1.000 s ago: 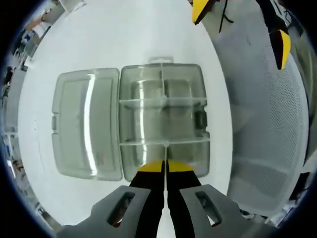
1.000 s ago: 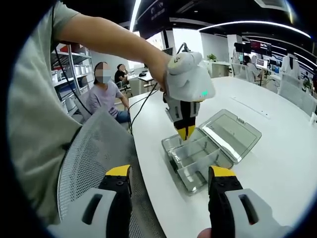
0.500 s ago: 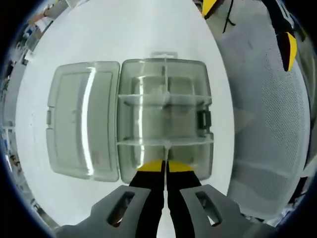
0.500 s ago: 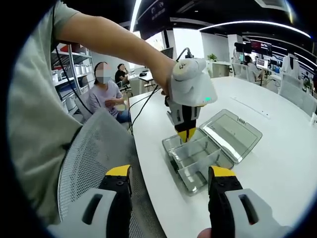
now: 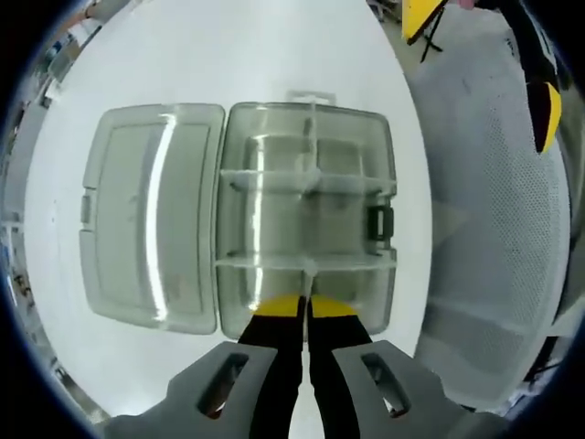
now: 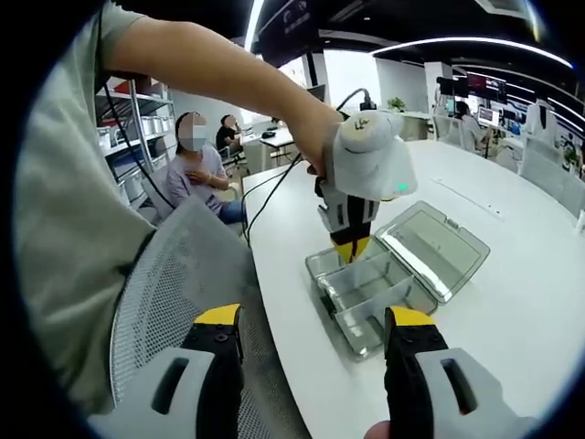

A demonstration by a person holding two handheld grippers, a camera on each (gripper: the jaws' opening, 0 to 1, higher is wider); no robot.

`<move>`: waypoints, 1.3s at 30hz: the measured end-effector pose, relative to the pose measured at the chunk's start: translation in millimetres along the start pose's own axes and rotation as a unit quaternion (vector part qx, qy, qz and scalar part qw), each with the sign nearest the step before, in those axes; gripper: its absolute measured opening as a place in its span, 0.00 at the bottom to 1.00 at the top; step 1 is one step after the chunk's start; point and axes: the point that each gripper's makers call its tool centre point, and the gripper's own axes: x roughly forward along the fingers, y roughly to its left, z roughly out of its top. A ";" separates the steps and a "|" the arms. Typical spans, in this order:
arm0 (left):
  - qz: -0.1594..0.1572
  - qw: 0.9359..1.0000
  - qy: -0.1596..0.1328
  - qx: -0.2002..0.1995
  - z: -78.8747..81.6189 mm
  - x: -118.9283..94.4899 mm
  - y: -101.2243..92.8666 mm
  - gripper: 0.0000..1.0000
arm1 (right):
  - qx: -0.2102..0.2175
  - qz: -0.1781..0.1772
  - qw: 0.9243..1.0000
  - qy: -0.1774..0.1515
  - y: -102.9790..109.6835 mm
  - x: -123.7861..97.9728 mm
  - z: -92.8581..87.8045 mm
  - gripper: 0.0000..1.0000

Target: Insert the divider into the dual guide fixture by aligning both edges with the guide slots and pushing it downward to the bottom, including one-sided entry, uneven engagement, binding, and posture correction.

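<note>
In the left gripper view, the left gripper (image 5: 304,306) is clenched on the clear divider (image 5: 306,263), which stands across the near end of the open compartment box (image 5: 306,219). The box's lid (image 5: 151,224) lies flat beside it on the white surface (image 5: 228,55). In the right gripper view, the right gripper (image 6: 313,331) hangs released over a mesh chair (image 6: 174,302), well apart from the box.

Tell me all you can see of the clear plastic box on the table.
The box is clear, greyish plastic, lying open on the white table with its lid folded flat beside it. Thin dividers split the tray into compartments, which look empty. A dark latch sits on one edge. The left tongs, shut, reach down at one divider, beside a mesh chair.
</note>
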 end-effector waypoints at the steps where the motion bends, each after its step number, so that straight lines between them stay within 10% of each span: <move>1: 0.000 1.000 0.003 -0.001 0.3 -0.1 -0.1 0.00 | 0.001 0.001 1.000 0.000 0.5 0.1 0.3 0.59; 39: 0.026 1.000 -0.016 -0.005 -1.6 0.2 -0.3 0.00 | -0.007 0.001 1.000 0.006 3.1 1.0 4.2 0.59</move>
